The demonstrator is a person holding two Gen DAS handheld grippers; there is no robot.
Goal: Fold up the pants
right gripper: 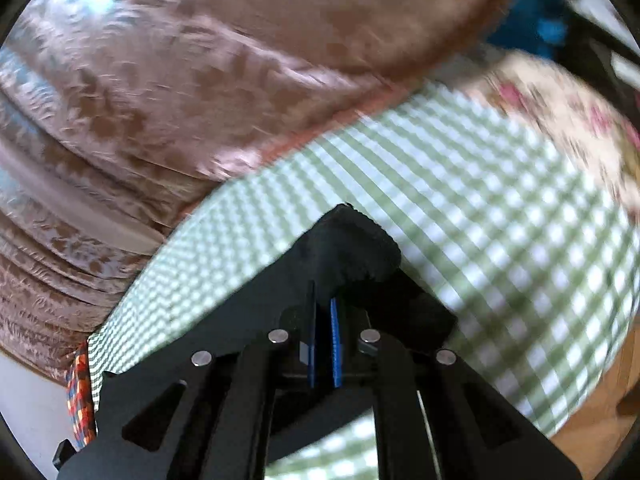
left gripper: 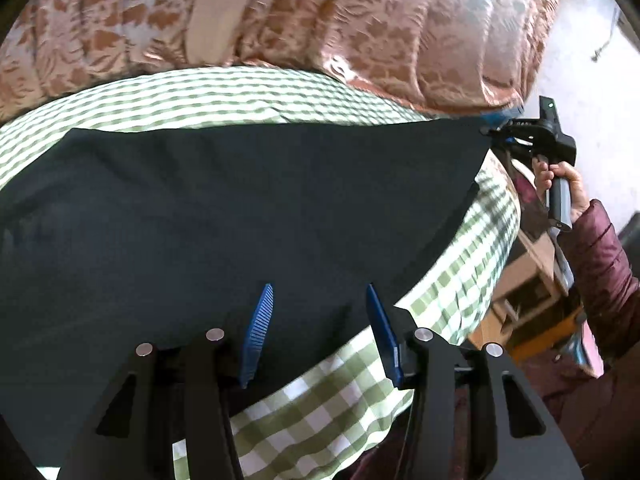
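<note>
Nearest, in the left wrist view: our left gripper [left gripper: 320,300], blue fingers [left gripper: 260,320] spread apart and released, hovering over the near edge of the pants [left gripper: 240,208].

Next: the pants, dark fabric spread fairly flat across the green checked bedsheet [left gripper: 320,392], filling the middle of the bed.

Right and farther: our right gripper [left gripper: 490,132], clenched on the far right corner of the pants. The right wrist view confirms it: our right gripper [right gripper: 323,308] has its fingers pressed nearly together on a bunched tuft of dark cloth [right gripper: 352,248].

Farthest: a brown patterned quilt [left gripper: 360,20] heaped along the far side.

Progress, as we judge it: early; the garment appears laid out, folds still to make.

View differences: only the left view shows the whole garment and our hand [left gripper: 560,184]; only the right shows a floral pillow [right gripper: 568,112].
</note>
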